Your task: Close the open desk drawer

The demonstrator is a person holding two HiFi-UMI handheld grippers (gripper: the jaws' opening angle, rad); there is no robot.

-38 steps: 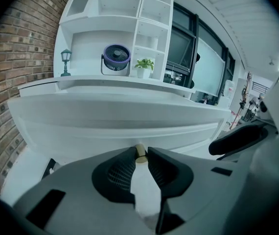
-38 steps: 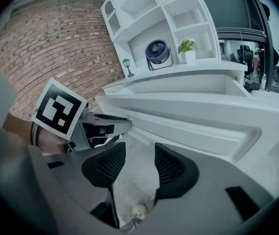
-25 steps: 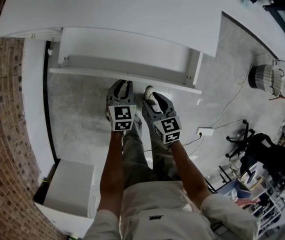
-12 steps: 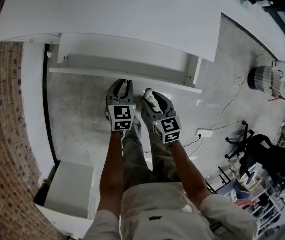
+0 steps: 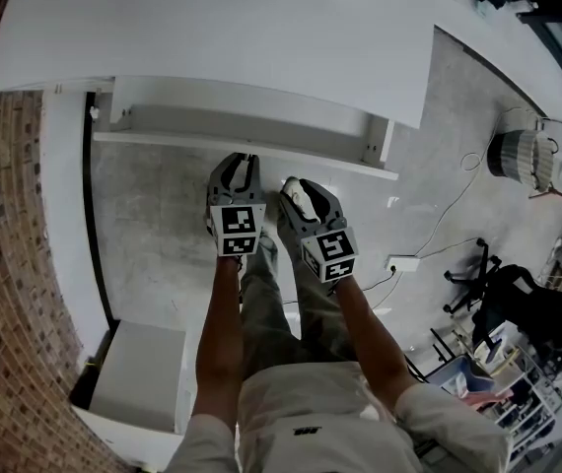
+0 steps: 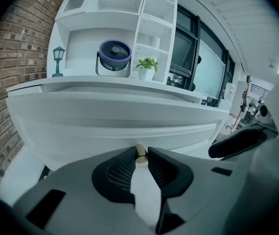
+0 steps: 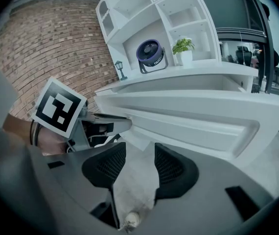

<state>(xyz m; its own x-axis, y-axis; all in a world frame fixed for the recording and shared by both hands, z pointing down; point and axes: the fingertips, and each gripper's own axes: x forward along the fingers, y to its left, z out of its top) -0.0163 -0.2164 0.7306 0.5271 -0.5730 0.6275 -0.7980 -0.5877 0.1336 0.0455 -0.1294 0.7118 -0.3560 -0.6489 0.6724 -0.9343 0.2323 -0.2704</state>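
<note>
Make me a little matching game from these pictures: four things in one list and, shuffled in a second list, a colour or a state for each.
Things:
1. fan
2. potted plant
3. left gripper
4. right gripper

Colour or state:
a. jaws apart
b. green leaves in a white pot
c. dark bluish-purple
d. jaws together

Right pairs: 1-c, 2-b, 3-d, 4-a.
</note>
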